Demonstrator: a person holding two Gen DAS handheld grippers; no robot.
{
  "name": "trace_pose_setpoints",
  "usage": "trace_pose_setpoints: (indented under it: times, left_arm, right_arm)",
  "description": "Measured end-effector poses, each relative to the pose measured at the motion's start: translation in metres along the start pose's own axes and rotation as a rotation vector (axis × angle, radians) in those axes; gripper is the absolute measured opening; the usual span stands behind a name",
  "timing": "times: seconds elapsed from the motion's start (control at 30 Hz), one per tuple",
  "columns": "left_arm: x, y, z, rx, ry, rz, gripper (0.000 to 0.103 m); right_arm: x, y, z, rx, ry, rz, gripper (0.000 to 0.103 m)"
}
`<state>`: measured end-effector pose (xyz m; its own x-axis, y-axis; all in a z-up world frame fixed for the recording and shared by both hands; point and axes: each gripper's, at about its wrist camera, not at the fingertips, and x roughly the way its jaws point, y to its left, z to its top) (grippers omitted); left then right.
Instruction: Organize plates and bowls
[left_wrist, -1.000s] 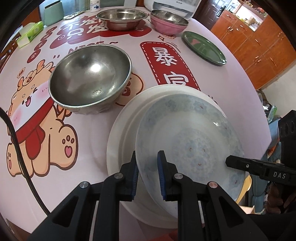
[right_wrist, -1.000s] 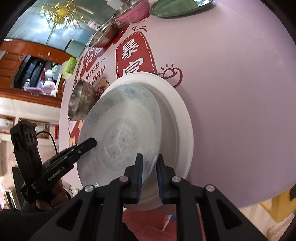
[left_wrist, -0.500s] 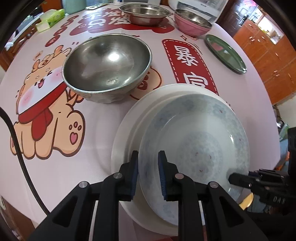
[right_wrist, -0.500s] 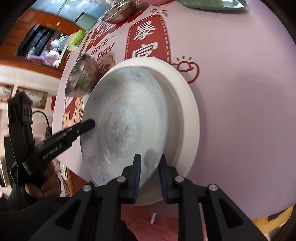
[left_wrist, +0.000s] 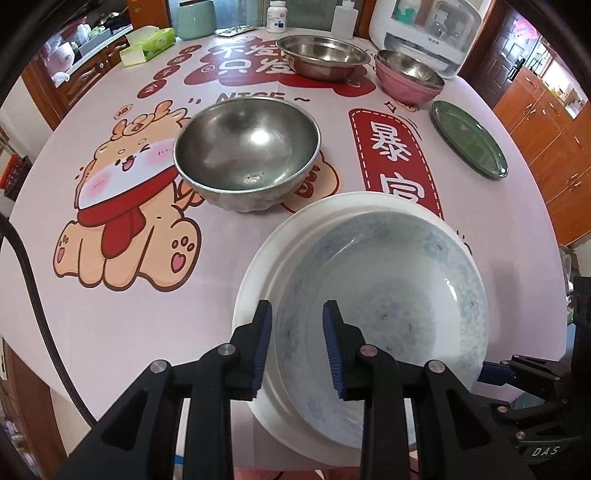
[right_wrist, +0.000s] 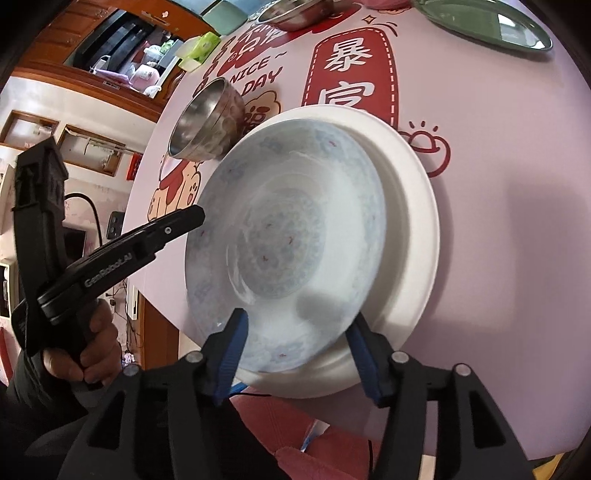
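A blue-patterned plate (left_wrist: 399, 295) lies inside a larger white plate (left_wrist: 266, 266) at the table's near edge; both also show in the right wrist view, the patterned plate (right_wrist: 288, 236) on the white plate (right_wrist: 413, 206). My left gripper (left_wrist: 297, 343) is open, its jaws astride the patterned plate's near rim. My right gripper (right_wrist: 297, 350) is open wide around the rim on its side. A large steel bowl (left_wrist: 247, 155) stands behind the plates. A steel basin (left_wrist: 321, 55), a pink bowl (left_wrist: 410, 75) and a green plate (left_wrist: 469, 138) sit farther back.
The pink printed tablecloth (left_wrist: 110, 295) covers a round table. A tissue pack (left_wrist: 147, 44), bottles (left_wrist: 277, 14) and a white appliance (left_wrist: 428, 29) line the far edge. Wooden cabinets (left_wrist: 546, 140) stand to the right.
Both grippers opened and let go of the patterned plate, which now rests in the white plate. The left gripper has drawn back a little.
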<state>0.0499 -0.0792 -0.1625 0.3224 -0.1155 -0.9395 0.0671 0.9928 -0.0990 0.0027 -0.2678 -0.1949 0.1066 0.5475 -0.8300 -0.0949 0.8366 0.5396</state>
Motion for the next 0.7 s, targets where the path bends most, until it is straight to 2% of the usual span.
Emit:
trace_pose_setpoints:
  times: [0.27,0.4,0.5,0.57,0.7]
  left_arm:
    - [-0.020,0.001,0.014,0.012,-0.063,-0.032,0.031]
    - [-0.028,0.005,0.019,0.033,-0.097,-0.065,0.033]
    - [-0.035,0.011,0.018,0.027,-0.113,-0.097,0.035]
    - [-0.039,0.015,0.017,0.034,-0.118,-0.122,0.041]
    - [-0.048,0.021,0.012,0.056,-0.119,-0.176,0.042]
  right_arm:
    - [-0.004,-0.001,0.001,0.061,-0.004,-0.014,0.060]
    - [-0.014,0.000,0.002,0.084,-0.050,-0.053,0.070]
    - [-0.024,0.001,0.001,0.125,-0.095,-0.083,0.072]
    - [-0.028,0.001,0.001,0.147,-0.120,-0.097,0.073]
    - [-0.037,0.004,-0.009,0.199,-0.181,-0.122,0.073]
